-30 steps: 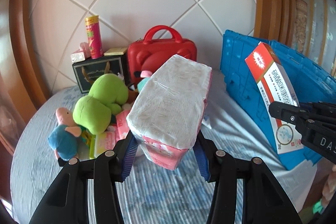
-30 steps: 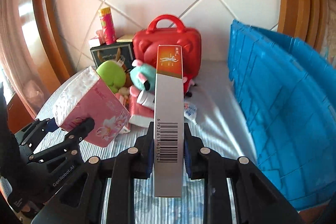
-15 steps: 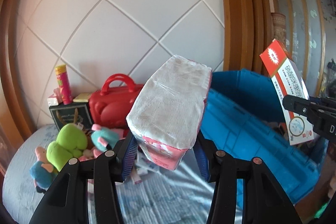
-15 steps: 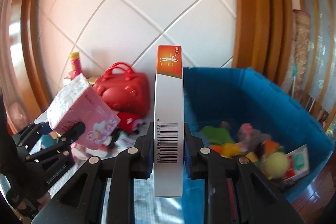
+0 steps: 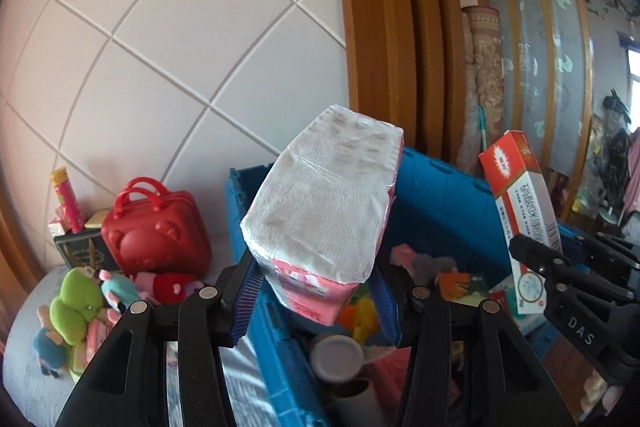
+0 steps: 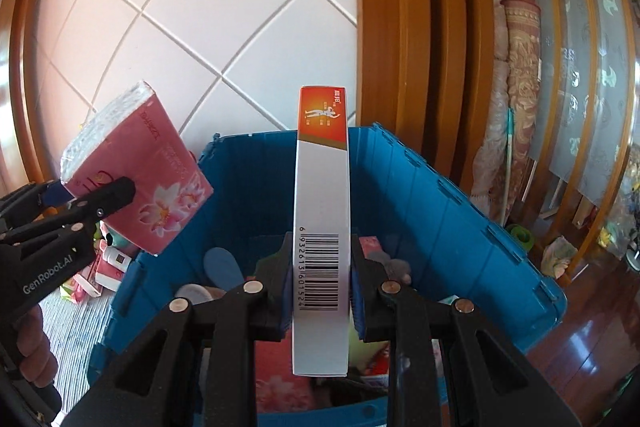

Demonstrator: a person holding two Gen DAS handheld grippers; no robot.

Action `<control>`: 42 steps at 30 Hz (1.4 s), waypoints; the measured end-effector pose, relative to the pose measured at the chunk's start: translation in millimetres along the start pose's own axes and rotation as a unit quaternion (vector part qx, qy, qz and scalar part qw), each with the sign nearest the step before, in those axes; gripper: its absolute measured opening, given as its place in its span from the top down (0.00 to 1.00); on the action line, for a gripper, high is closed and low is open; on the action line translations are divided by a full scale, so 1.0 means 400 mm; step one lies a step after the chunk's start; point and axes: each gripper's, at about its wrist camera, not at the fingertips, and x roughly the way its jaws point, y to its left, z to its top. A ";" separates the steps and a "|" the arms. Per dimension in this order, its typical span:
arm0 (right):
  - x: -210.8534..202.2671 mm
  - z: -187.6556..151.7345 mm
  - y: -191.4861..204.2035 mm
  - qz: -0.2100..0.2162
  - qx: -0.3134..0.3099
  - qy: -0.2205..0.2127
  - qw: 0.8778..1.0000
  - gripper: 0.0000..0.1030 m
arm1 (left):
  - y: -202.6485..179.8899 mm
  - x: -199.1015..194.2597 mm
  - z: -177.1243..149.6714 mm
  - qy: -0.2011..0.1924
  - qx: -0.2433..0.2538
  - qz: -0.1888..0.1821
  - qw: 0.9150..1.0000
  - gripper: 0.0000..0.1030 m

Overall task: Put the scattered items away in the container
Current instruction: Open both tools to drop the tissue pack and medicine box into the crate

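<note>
My left gripper (image 5: 316,301) is shut on a pink and white tissue pack (image 5: 324,203), held above the near left corner of the blue crate (image 5: 444,187). In the right wrist view that tissue pack (image 6: 136,179) hangs at the left, over the blue crate's (image 6: 452,203) left wall. My right gripper (image 6: 320,291) is shut on a tall white and orange box (image 6: 322,211), upright over the crate's inside. The same box (image 5: 520,215) shows at the right of the left wrist view. Several items lie in the crate.
On the bed at left remain a red case (image 5: 156,235), a green plush (image 5: 76,303), a dark box (image 5: 80,253) with a pink tube (image 5: 66,199) and small packets (image 6: 108,267). A tiled wall and wooden frame stand behind. A hand (image 6: 32,347) holds the left tool.
Both grippers have swung right and a little up with their loads, from over the bed to over the blue crate, whose inside now shows. Neither grip changed.
</note>
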 end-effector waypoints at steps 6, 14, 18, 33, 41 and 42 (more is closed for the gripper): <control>0.016 -0.012 -0.045 0.008 0.011 0.010 1.000 0.78 | -0.063 0.030 -0.015 0.031 0.006 0.000 1.000 0.50; 0.054 -0.016 -0.046 0.026 0.012 0.024 0.999 0.78 | -0.073 0.031 -0.037 0.031 0.015 0.022 0.999 0.29; 0.055 -0.018 -0.040 0.033 0.011 0.024 0.999 0.78 | -0.057 0.036 -0.049 0.042 0.007 0.026 0.999 0.27; -0.009 -0.016 -0.043 0.026 0.026 0.011 0.999 0.31 | -0.004 -0.019 -0.114 0.060 -0.010 0.000 0.998 0.21; -0.081 -0.064 -0.035 0.011 0.031 0.017 0.999 0.24 | 0.016 -0.098 -0.170 0.058 -0.012 -0.003 0.998 0.21; -0.094 -0.071 -0.031 0.010 0.033 0.017 0.999 0.24 | 0.021 -0.110 -0.176 0.056 -0.012 -0.006 0.998 0.21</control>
